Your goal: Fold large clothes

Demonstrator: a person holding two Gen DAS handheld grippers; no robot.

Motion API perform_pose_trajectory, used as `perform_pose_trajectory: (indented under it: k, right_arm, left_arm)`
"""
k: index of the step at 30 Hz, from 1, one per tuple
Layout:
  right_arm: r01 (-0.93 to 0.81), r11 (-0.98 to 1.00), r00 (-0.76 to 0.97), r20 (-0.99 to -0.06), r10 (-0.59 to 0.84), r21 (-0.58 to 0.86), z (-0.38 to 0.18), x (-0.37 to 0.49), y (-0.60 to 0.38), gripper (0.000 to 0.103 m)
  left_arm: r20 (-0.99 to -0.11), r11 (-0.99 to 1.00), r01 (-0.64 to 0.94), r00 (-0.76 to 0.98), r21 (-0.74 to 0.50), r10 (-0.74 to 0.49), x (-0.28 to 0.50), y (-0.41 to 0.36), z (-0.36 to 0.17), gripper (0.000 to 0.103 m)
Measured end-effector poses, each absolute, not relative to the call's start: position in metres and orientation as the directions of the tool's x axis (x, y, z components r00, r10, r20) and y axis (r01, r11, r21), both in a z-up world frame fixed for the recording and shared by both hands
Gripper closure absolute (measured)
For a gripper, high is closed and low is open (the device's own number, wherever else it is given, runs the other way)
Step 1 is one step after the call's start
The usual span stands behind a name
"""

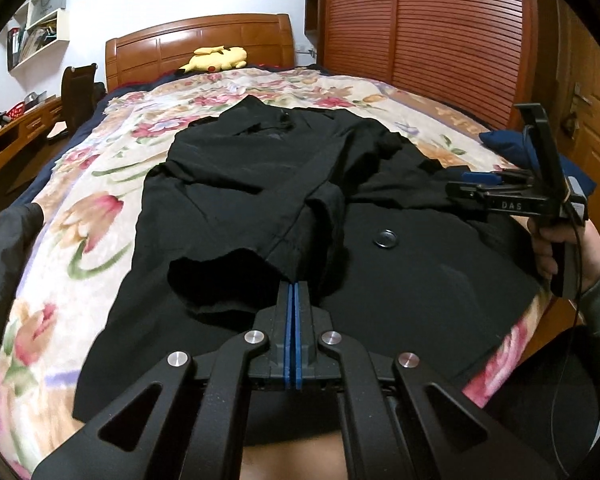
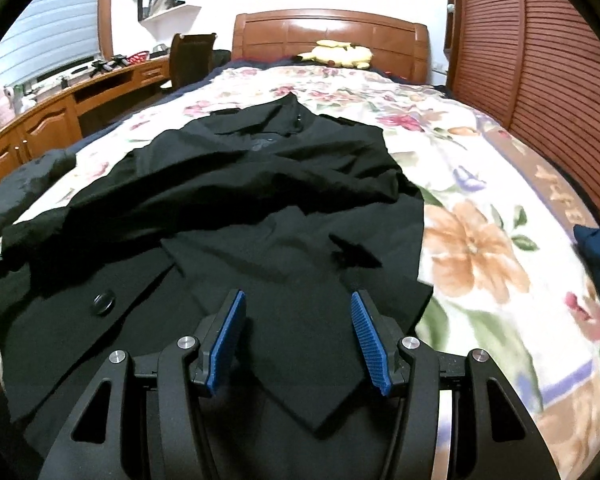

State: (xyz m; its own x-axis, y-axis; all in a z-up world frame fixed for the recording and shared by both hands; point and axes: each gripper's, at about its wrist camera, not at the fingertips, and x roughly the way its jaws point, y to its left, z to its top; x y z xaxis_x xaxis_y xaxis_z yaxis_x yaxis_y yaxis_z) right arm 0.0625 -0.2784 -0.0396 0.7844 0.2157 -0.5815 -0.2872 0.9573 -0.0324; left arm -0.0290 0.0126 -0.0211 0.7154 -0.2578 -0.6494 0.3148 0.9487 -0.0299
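A large black coat [image 1: 240, 184] lies spread on the bed, collar toward the headboard, with a round black button [image 1: 385, 237] on its front. My left gripper [image 1: 294, 286] is shut on a sleeve edge of the coat, and the folded sleeve strip runs from the fingertips up across the coat's middle. A hand holds my right gripper [image 1: 460, 184] over the coat's right side. In the right wrist view, the right gripper [image 2: 298, 295] stands open just above the coat [image 2: 260, 208], nothing between its blue pads [image 2: 228, 340]. The button [image 2: 103, 302] lies to its left.
The floral blanket [image 1: 100, 208] covers the bed. A yellow plush toy [image 1: 216, 58] lies by the wooden headboard [image 1: 200, 40]. A slatted wardrobe [image 1: 420, 32] lines the right side. A desk [image 2: 60, 116] and chair [image 2: 190, 60] stand on the left. A dark blue cloth [image 2: 598, 256] sits at the right edge.
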Motion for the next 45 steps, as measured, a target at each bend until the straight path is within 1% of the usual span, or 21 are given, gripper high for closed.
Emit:
perform_pose_trajectory:
  k: [2,5,8,12,16,17,18,19,20,21,22,23,24,28,32,36,42,45]
  right_arm:
    - [-0.306,0.951,0.769,-0.580,0.268,0.033,-0.039,0.059,-0.284,0.046]
    - [-0.298,0.955,0.786,-0.565,0.250,0.008,-0.036,0.054,-0.287,0.046]
    - [-0.298,0.954,0.782,-0.563,0.266,0.035,-0.036,0.053,-0.294,0.046]
    - [-0.283,0.959,0.783,-0.570,0.249,0.030,-0.037,0.050,-0.296,0.046]
    - [-0.269,0.963,0.788,-0.569,0.235,0.023,-0.036,0.039,-0.295,0.046]
    - [-0.266,0.964,0.789,-0.568,0.233,0.025,-0.037,0.036,-0.295,0.046]
    - [-0.268,0.963,0.788,-0.570,0.234,0.025,-0.037,0.033,-0.295,0.046]
    - [-0.271,0.962,0.787,-0.572,0.232,0.017,-0.038,0.030,-0.295,0.046]
    - [-0.275,0.961,0.786,-0.575,0.227,0.004,-0.039,0.029,-0.294,0.046]
    - [-0.280,0.960,0.786,-0.577,0.222,-0.012,-0.040,0.027,-0.293,0.046]
    - [-0.287,0.958,0.786,-0.579,0.218,-0.029,-0.041,0.025,-0.291,0.046]
    - [-0.290,0.956,0.786,-0.580,0.214,-0.040,-0.041,0.024,-0.290,0.046]
    - [-0.291,0.956,0.787,-0.580,0.211,-0.046,-0.041,0.024,-0.289,0.046]
    - [-0.290,0.956,0.789,-0.575,0.217,-0.038,-0.038,0.024,-0.290,0.046]
    - [-0.293,0.955,0.789,-0.575,0.219,-0.039,-0.036,0.023,-0.289,0.046]
    - [-0.302,0.952,0.790,-0.572,0.220,-0.052,-0.034,0.019,-0.288,0.046]
    - [-0.315,0.946,0.785,-0.580,0.217,-0.073,-0.035,0.012,-0.291,0.046]
    - [-0.319,0.945,0.786,-0.578,0.220,-0.074,-0.035,0.011,-0.292,0.046]
  left_arm:
    - [-0.644,0.951,0.308,0.724,-0.021,-0.249,-0.035,0.012,-0.020,0.102]
    - [-0.630,0.953,0.304,0.738,-0.012,-0.243,-0.047,0.013,-0.014,0.102]
    - [-0.623,0.955,0.295,0.748,0.004,-0.228,-0.056,0.016,-0.009,0.102]
    - [-0.630,0.962,0.273,0.751,0.025,-0.197,-0.061,0.018,-0.009,0.102]
    - [-0.621,0.966,0.258,0.758,0.008,-0.198,-0.070,0.026,-0.002,0.100]
    - [-0.616,0.968,0.252,0.764,0.010,-0.192,-0.072,0.028,0.001,0.094]
    - [-0.611,0.969,0.248,0.769,0.015,-0.188,-0.074,0.030,0.004,0.080]
    - [-0.604,0.970,0.244,0.775,0.020,-0.183,-0.075,0.033,0.007,0.071]
    - [-0.594,0.971,0.239,0.784,0.022,-0.179,-0.076,0.036,0.010,0.055]
    - [-0.585,0.973,0.232,0.792,0.022,-0.176,-0.075,0.039,0.013,0.045]
    - [-0.580,0.975,0.223,0.796,0.016,-0.173,-0.072,0.043,0.014,0.039]
    - [-0.577,0.977,0.213,0.799,0.007,-0.171,-0.069,0.047,0.015,0.029]
    - [-0.576,0.981,0.195,0.801,-0.006,-0.163,-0.062,0.053,0.016,0.026]
    - [-0.608,0.991,0.135,0.785,-0.022,-0.121,-0.033,0.066,0.011,0.026]
    - [-0.629,0.994,0.105,0.770,-0.039,-0.106,-0.009,0.072,0.002,0.026]
    - [-0.668,0.994,0.107,0.737,-0.030,-0.100,0.007,0.066,-0.016,0.026]
    - [-0.719,0.990,0.130,0.684,-0.048,-0.124,0.010,0.057,-0.042,0.026]
    - [-0.740,0.989,0.144,0.662,-0.035,-0.123,0.010,0.050,-0.052,0.026]
